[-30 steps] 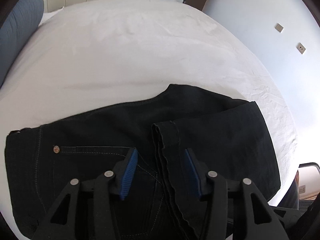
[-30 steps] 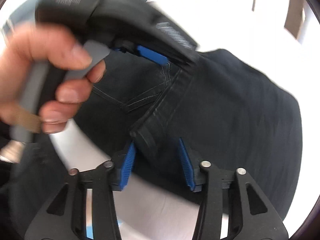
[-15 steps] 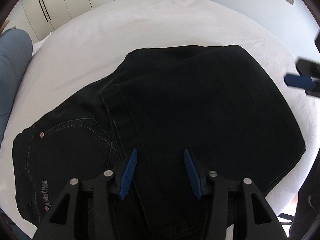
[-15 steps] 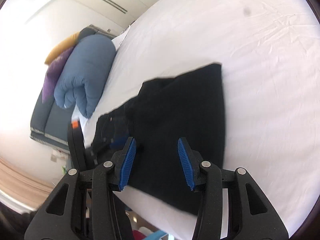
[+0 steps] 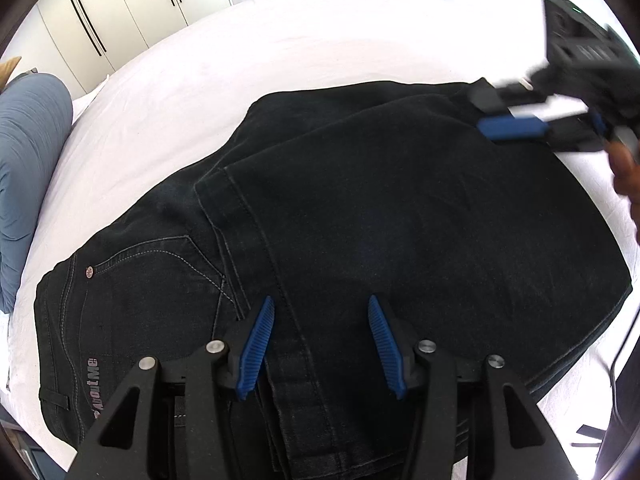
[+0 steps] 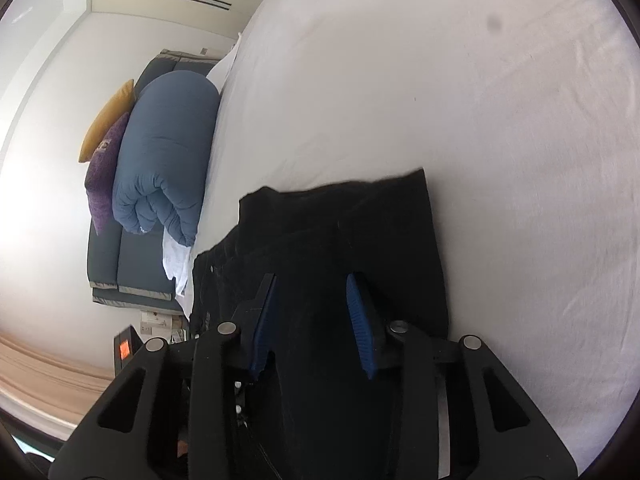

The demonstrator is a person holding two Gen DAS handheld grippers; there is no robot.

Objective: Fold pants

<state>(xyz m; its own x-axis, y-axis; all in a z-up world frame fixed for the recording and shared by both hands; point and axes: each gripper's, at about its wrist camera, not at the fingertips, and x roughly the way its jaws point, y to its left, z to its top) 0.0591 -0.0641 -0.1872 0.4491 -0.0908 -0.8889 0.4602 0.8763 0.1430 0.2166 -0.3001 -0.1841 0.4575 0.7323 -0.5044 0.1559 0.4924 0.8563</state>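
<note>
The black pants (image 5: 360, 232) lie folded on the white bed (image 5: 304, 40), filling the middle and lower part of the left wrist view. The waistband end with a pocket, a rivet and a small brand patch sits at the lower left of that frame, and the legs are laid over it, their hem edge running from the centre down toward the bottom edge.

The left gripper (image 5: 320, 344) stands at the bottom centre of its view, above the folded cloth. Its blue pads are apart and nothing is clamped between them; the hem edge of the leg shows in the gap, but the pads do not press on it.

The right gripper (image 5: 516, 126) enters the same view from the upper right, blurred, at the far corner of the folded legs, with part of a hand (image 5: 626, 172) behind it at the right edge. In its own view the right gripper (image 6: 312, 320) is at the bottom centre with dark pants cloth (image 6: 360, 240) seen through the gap. Its jaws are closing, yet the pads are apart and I cannot tell that they touch the fabric.

In the right wrist view a rolled blue duvet (image 6: 168, 152) rests at the left of the frame beside a purple cushion (image 6: 104, 172) and a yellow cushion (image 6: 108, 120), with the bed sheet spreading over the upper right
</note>
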